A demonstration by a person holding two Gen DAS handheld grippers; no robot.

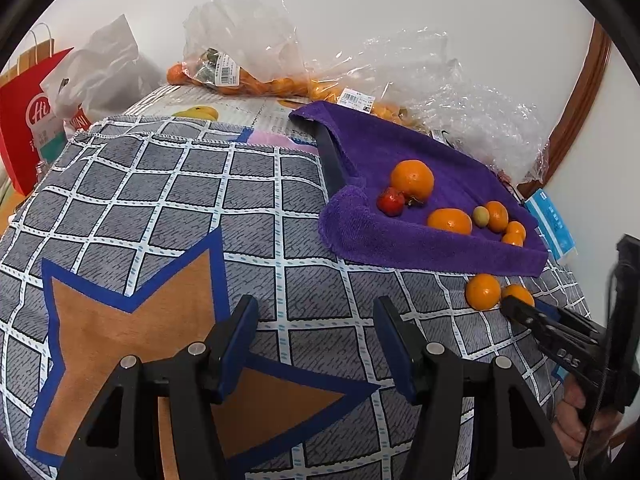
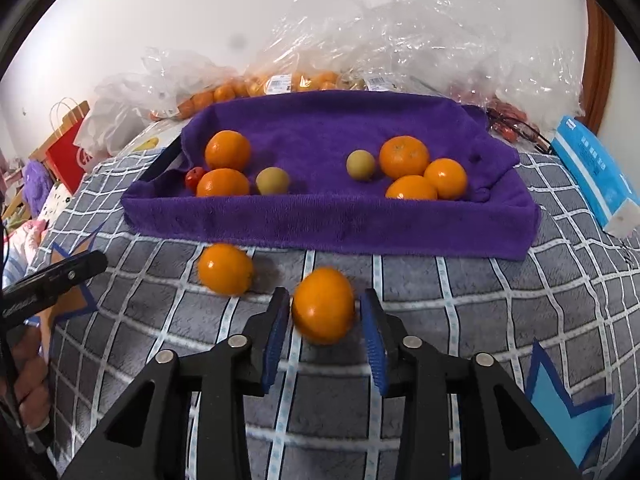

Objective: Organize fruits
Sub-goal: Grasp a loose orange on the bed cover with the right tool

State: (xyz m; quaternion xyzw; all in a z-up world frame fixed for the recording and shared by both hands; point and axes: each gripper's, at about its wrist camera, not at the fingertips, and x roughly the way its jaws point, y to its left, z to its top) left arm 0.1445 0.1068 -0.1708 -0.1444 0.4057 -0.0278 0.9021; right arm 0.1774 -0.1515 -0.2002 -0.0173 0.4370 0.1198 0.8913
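A purple towel (image 2: 328, 208) lies over a tray on the checked cloth; it holds several oranges (image 2: 227, 149), two green-yellow fruits (image 2: 272, 181) and a small red fruit (image 2: 193, 178). It also shows in the left wrist view (image 1: 420, 240). Two oranges lie on the cloth in front of it. My right gripper (image 2: 325, 312) is open around one orange (image 2: 323, 304), with small gaps each side. The other orange (image 2: 225, 269) lies to its left. My left gripper (image 1: 316, 344) is open and empty over the cloth, left of both oranges (image 1: 483, 291).
Clear plastic bags of oranges (image 2: 280, 84) lie behind the towel against the wall. A blue tissue pack (image 2: 596, 172) sits at the right. A red paper bag (image 1: 28, 128) and a white plastic bag (image 1: 100, 76) stand at the far left.
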